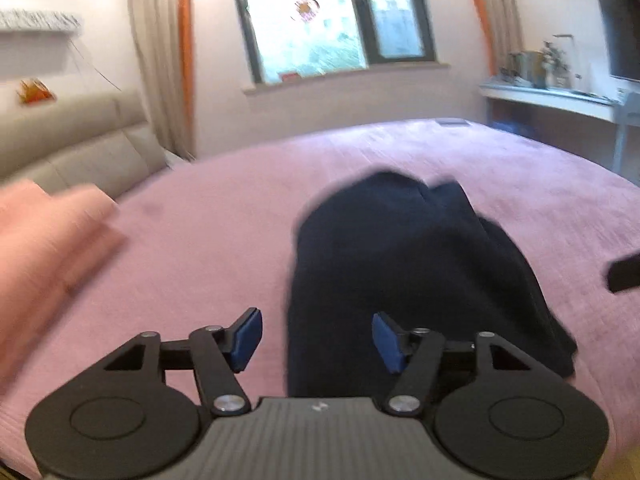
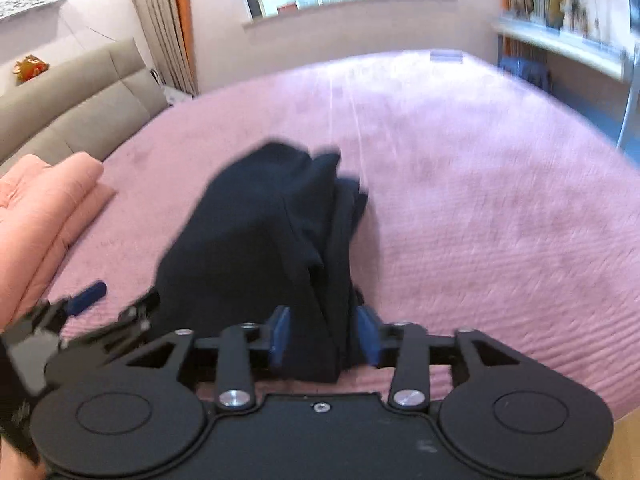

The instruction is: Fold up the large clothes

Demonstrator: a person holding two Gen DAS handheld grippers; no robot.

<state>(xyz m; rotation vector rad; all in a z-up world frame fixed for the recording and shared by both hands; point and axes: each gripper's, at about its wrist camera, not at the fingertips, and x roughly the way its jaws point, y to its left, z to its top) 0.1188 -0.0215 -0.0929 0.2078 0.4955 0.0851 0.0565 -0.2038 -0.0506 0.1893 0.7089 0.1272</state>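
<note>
Right gripper (image 2: 324, 336) open, dark garment (image 2: 272, 240), pink bedspread (image 2: 460, 200)

The folded garment (image 2: 264, 232) lies on the bed (image 2: 460, 200), a pillow (image 2: 44, 208) left of it, the window (image 1: 336, 20) behind.

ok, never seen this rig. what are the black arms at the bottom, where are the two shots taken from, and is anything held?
There is no robot. A person holds a two-finger claw in each hand, and each claw has a fisheye camera looking along its fingers. The black linkages with blue pads at the bottom are the claw itself. One picture is from the left claw, the other from the right claw. Both look across a pink bed. A dark folded garment lies on it, with a peach cloth to its left. The left claw is open and empty. The garment's near edge sits between the right claw's pads, but they seem clear of it, so probably nothing is held.
</note>
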